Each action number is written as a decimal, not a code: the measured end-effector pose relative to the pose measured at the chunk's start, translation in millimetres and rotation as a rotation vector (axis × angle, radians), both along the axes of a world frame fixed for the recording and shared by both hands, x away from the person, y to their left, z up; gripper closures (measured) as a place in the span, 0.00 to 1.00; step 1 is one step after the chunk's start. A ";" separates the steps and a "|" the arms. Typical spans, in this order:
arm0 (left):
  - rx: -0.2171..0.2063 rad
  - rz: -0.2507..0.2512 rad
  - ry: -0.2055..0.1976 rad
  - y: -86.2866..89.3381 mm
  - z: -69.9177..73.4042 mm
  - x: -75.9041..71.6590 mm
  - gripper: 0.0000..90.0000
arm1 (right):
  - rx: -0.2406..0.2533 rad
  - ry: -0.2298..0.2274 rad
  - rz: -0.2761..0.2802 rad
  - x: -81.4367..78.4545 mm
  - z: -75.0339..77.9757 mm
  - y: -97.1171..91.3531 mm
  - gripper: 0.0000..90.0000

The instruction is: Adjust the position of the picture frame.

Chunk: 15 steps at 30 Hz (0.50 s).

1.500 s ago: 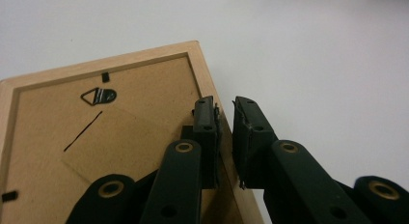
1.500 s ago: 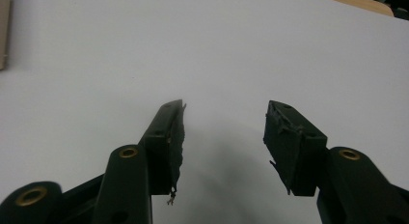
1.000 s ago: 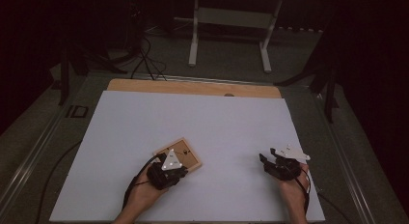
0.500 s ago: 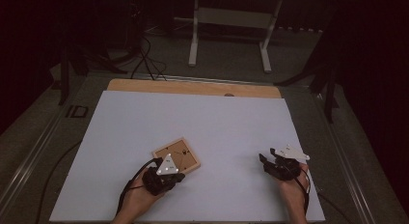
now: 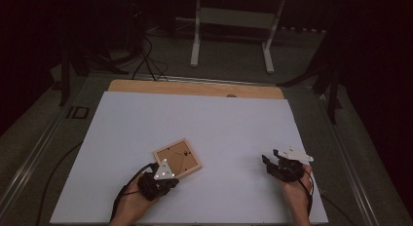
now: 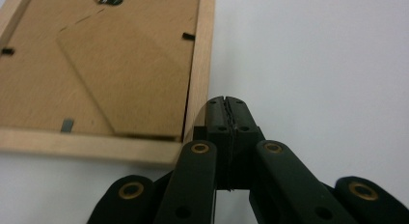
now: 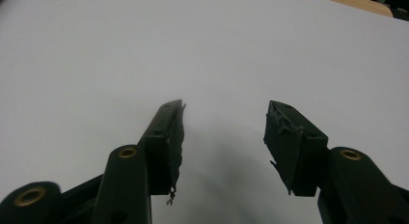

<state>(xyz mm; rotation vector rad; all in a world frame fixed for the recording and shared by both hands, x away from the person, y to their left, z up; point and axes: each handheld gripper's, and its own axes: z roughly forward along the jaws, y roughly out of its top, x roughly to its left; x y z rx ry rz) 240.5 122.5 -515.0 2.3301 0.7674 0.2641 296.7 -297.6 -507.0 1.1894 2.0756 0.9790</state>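
Our left gripper [image 6: 225, 105] has just closed, empty, beside the picture frame [image 5: 177, 158], seemingly touching its corner, ready to nudge. Our right gripper [image 7: 224, 132] waits open, empty.

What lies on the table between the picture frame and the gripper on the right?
Nothing: in the high view, only bare white table stretches between the picture frame and the right gripper.
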 end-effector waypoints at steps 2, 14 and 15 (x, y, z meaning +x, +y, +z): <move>-0.001 0.018 0.007 6.3 0.3 0.2 1.00 | -0.001 0.000 0.001 0.0 0.0 0.1 0.53; 0.036 0.184 0.022 40.8 -2.3 12.7 1.00 | 0.000 0.001 0.002 0.4 -0.4 0.5 0.53; 0.030 0.194 0.024 42.4 -2.7 14.6 1.00 | 0.000 0.001 0.002 0.4 -0.4 0.5 0.53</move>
